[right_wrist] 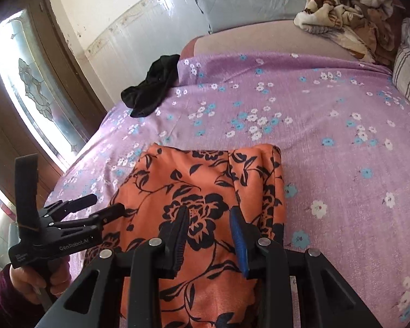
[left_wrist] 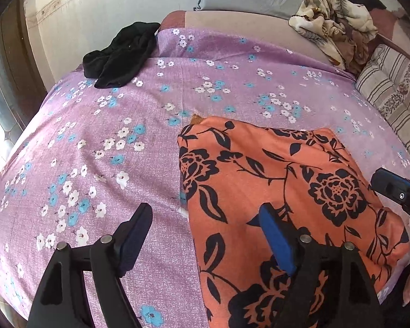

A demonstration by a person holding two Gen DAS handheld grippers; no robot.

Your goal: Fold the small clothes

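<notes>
The orange floral garment (left_wrist: 273,191) is laid at the near edge of the bed, on the purple flowered sheet (left_wrist: 123,136), already doubled into a rough rectangle with its folded edges stacked along the right side. The left gripper (left_wrist: 205,235) is held above its near left edge with fingers spread wide and nothing between them; the right gripper (right_wrist: 209,235) is poised over the middle of the cloth, fingers parted and empty too. The next fold is probably best begun at the two near corners: all stacked layers should be pinched together so none is left behind, then both corners carried away at the same pace so that the crease is kept straight. A crumpled black garment (left_wrist: 123,57) is seen at the far left, unfolded.
</notes>
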